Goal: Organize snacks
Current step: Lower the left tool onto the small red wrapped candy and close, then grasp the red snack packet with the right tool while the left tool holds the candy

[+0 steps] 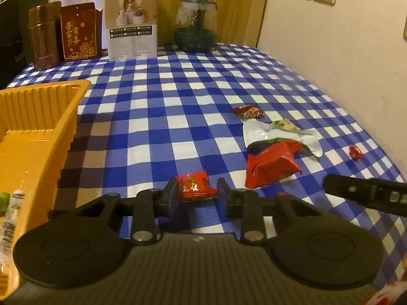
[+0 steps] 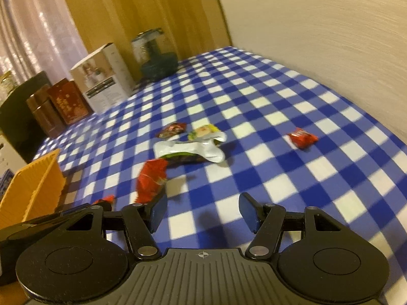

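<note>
Left wrist view: the left claw (image 1: 197,189) stands narrowed around a small red snack packet (image 1: 194,184); its left finger presses the packet's edge, and whether the right finger touches cannot be told, so the grip reads as closed on the packet. The packet is flat, glossy red with gold print, lying on the blue-and-white checked surface (image 1: 178,106). To the left sits a yellow ribbed tray (image 1: 38,111), with a few blurred wrappers low at its near end. Ahead on the right lies a loose cluster: a larger red pouch (image 1: 272,165), a white pouch (image 1: 259,132), a dark brown wrapper (image 1: 248,111), a pale green-and-yellow wrapper (image 1: 285,125), and, apart from them, a small red candy (image 1: 355,151). Part of the right claw (image 1: 366,193) enters from the right edge. At the far end stand a brown tin (image 1: 43,35), a red box (image 1: 78,31), a white carton (image 1: 132,24) and a dark green glass-domed ornament (image 1: 195,28). Right wrist view: the right claw (image 2: 203,212) is half open, nothing between its fingers, poised above bare checks. The red pouch (image 2: 151,179) lies just ahead to its left, the white pouch (image 2: 188,150) beyond, a red wrapper (image 2: 301,138) well apart on the right, and the yellow tray (image 2: 33,188) at the left edge.
</note>
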`<state>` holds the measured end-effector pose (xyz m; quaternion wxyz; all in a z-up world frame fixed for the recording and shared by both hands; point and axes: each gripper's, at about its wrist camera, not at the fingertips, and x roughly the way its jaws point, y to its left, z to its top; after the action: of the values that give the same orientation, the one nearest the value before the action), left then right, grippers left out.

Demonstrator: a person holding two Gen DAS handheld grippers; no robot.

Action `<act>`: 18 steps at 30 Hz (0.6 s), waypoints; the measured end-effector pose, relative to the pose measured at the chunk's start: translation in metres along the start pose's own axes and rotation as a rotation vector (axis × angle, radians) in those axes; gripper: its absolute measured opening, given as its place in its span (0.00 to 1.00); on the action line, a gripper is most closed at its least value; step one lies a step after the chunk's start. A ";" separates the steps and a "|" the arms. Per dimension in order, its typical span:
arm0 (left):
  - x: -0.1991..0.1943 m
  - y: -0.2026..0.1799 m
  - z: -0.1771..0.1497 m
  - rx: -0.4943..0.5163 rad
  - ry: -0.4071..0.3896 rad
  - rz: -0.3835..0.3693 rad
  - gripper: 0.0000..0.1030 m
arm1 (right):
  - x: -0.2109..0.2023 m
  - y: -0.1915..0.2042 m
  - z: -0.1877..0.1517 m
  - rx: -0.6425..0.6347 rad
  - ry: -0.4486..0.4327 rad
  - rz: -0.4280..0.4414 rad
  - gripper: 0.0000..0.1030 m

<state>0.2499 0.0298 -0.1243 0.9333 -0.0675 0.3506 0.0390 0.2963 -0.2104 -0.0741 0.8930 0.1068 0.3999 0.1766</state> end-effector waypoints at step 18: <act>-0.027 0.018 0.013 -0.008 -0.043 -0.027 0.28 | 0.058 0.037 0.013 -0.118 0.015 0.144 0.61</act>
<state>0.2361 0.0491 -0.0991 0.9407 -0.0749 0.3295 0.0292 0.3335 -0.1543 -0.0925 0.8798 0.0813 0.3867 0.2644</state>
